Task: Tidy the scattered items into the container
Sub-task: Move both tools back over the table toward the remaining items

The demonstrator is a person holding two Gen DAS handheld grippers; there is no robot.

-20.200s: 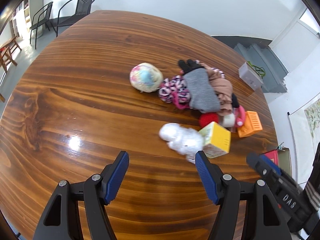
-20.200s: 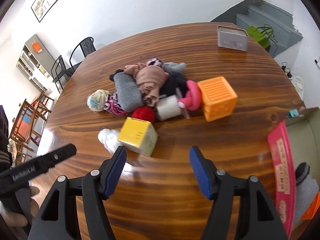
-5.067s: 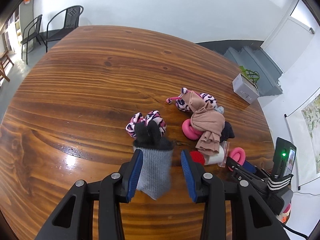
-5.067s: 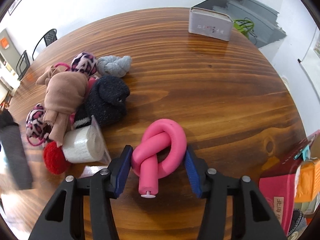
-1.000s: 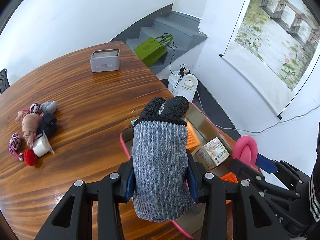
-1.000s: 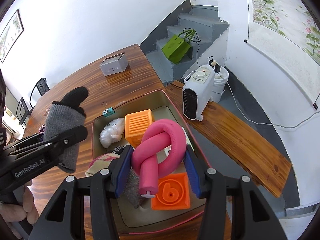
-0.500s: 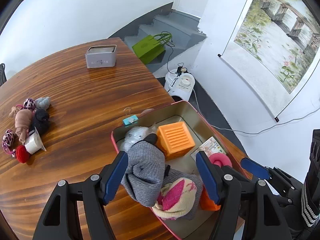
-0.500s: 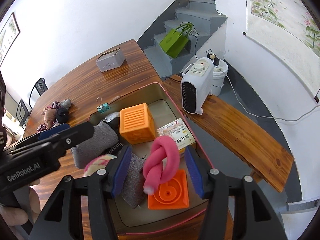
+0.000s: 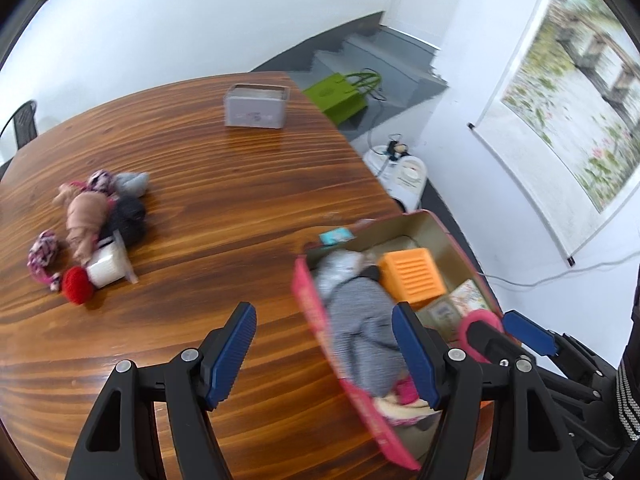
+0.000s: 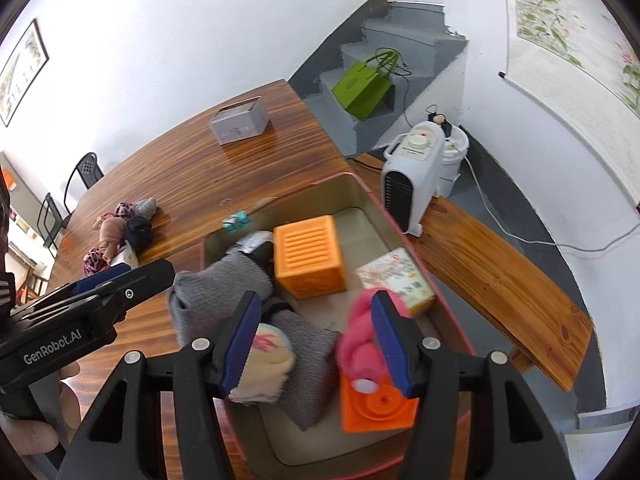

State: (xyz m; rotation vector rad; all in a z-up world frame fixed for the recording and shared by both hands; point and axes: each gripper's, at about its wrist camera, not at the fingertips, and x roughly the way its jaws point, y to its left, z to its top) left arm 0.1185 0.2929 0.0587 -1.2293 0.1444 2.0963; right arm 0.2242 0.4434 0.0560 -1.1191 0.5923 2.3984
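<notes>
The container [image 10: 412,248], a pink-rimmed tin at the table's near right corner, now holds both items just delivered. The right gripper [image 10: 316,344] stands over it with jaws released, having opened within the last second; the pink knotted tube [image 10: 356,344] that it carried a second ago now rests on the orange shape block [image 10: 376,404] inside, close against the right pad but no longer clamped. The left gripper [image 9: 324,356] is likewise released and empty, its jaws having opened within the last second; the grey glove [image 9: 360,320] that it gripped a second ago lies in the tin, draped over the near left rim beside the orange cube [image 9: 412,276]. The left gripper now straddles the tin's rim, pointing back across the wooden table [image 9: 240,184]. Judged from this, one delivery cycle is complete. A cluster of socks and small items [image 9: 96,224] remains near the table's left edge, well apart from the tin, so further pickups are required.
</notes>
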